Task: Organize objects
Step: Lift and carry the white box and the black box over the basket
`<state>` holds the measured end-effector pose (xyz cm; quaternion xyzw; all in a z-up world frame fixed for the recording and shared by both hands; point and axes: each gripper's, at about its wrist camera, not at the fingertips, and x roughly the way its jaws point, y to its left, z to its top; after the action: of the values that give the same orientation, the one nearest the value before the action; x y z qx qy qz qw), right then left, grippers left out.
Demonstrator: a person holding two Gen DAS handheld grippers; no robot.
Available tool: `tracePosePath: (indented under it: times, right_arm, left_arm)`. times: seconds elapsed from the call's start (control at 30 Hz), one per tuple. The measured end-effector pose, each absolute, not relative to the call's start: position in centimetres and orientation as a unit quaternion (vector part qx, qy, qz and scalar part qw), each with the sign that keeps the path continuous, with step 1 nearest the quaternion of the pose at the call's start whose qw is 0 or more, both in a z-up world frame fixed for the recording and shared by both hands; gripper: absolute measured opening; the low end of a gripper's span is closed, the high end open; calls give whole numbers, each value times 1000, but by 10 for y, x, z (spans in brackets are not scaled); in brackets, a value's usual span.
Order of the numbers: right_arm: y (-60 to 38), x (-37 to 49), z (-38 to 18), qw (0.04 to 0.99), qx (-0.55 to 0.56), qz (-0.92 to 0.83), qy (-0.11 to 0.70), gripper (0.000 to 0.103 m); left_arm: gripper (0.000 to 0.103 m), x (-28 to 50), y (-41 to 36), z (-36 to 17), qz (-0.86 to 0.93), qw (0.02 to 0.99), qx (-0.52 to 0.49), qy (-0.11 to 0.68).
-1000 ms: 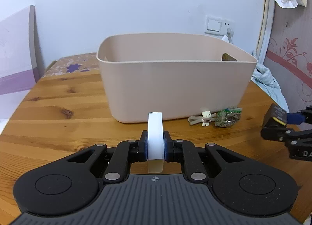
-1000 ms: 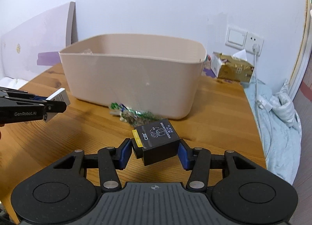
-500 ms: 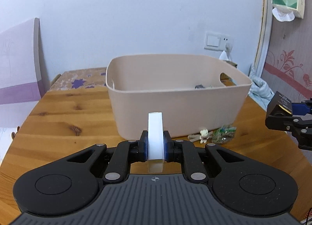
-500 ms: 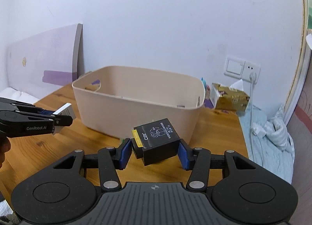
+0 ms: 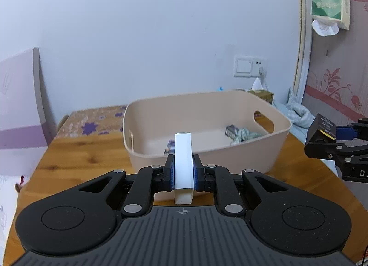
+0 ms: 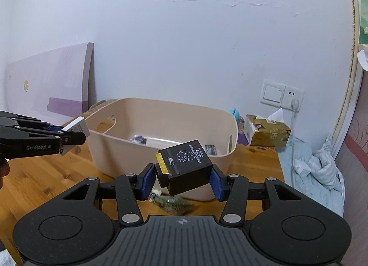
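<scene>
A beige plastic bin (image 5: 241, 157) stands on the wooden table (image 5: 80, 160) and holds a few small packets. My left gripper (image 5: 183, 171) is shut on a thin white box (image 5: 182, 162), held above the table just before the bin's near wall. My right gripper (image 6: 182, 179) is shut on a small black box (image 6: 186, 167) with a yellow label, held above the table in front of the bin (image 6: 161, 127). The black box also shows in the left wrist view (image 5: 322, 130), right of the bin. The white box shows at the left of the right wrist view (image 6: 77, 127).
A green packet (image 6: 172, 203) and a tiny toy lie on the table before the bin. A gold tissue box (image 6: 266, 133) stands by the wall under the socket (image 6: 283, 95). A purple board (image 6: 48, 86) leans at left. Crumpled bedding (image 6: 322, 169) lies off the table's right edge.
Both grippers have risen with their boxes, so the inside of the bin now shows. The grips have not changed.
</scene>
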<state>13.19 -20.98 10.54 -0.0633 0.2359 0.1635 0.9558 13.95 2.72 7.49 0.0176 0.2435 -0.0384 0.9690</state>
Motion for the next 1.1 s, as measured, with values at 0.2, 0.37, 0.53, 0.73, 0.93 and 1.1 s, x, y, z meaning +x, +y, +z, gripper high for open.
tracePosePath:
  times: [0.2,0.37,0.53,0.73,0.93,1.1]
  right_arm:
    - [-209,141,112,959,-63,155,230,47]
    - [-206,152,114,960,-63,153,227,47]
    - [-202,167,118,960,-65,157,223,47]
    - [-197,188,120,959,-68,156,225,47]
    - [-191,212,119,956,-76,153,236,47]
    - [-187,233,112,950,-78,158,257,47]
  left_arm:
    - [15,154,30,83,-37,971,22,236]
    - [15,170,35,90,-31,973,25,227]
    - [15,191,39,91,-21,973,29,230]
    - [15,223,39,90,-21,969,33,243]
    - [15,256,30,84,-28,963,50,265]
    - [15,280,27,72,-29,954,50,294]
